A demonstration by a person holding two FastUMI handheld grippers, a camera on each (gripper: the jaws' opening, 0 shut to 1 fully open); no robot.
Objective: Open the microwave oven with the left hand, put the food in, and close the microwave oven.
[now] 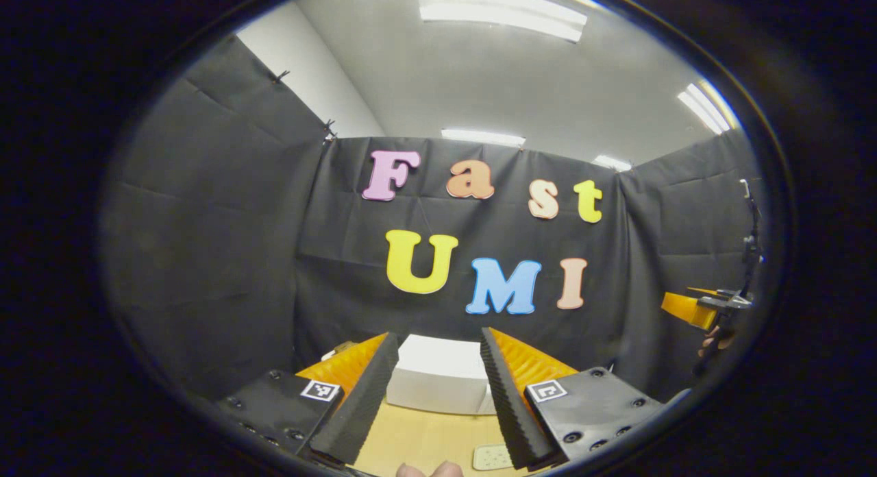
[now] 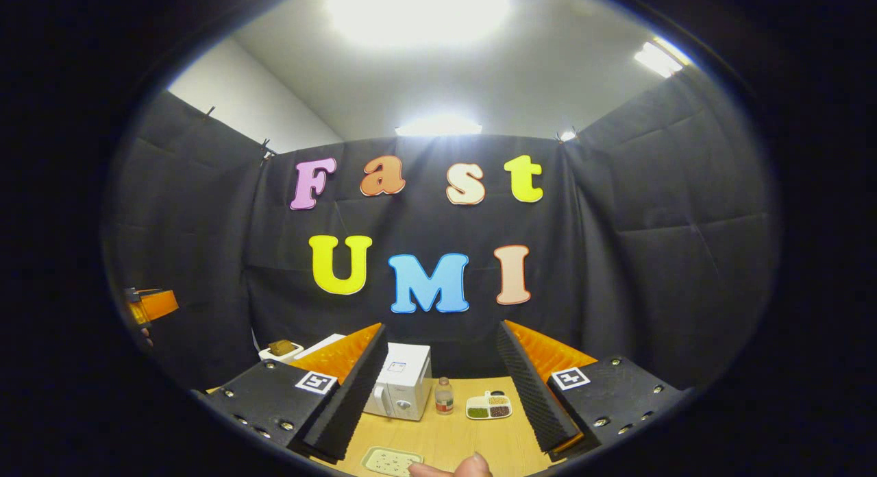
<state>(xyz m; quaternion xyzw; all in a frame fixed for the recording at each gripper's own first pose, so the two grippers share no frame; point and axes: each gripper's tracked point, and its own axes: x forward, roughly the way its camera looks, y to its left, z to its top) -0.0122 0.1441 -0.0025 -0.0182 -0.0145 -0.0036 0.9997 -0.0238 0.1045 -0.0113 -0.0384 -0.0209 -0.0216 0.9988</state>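
The microwave (image 2: pixel 401 381) stands at the far side of the table (image 2: pixel 479 443), against the black wall, its door closed and its front with handle and knob turned toward the near right; its long axis runs left to right. Just right of it stands a small bottle (image 2: pixel 444 396), upright, and right of that a divided food tray (image 2: pixel 488 406) lies flat, apart from both. A pale flat tray (image 2: pixel 392 460) lies at the near edge. In the left gripper view the microwave (image 1: pixel 440 374) sits straight ahead. The left gripper (image 1: pixel 434 395) is raised, level, fingers apart, holding nothing. The right gripper (image 2: pixel 438 395) likewise hangs level above the table, fingers spread wide and bare.
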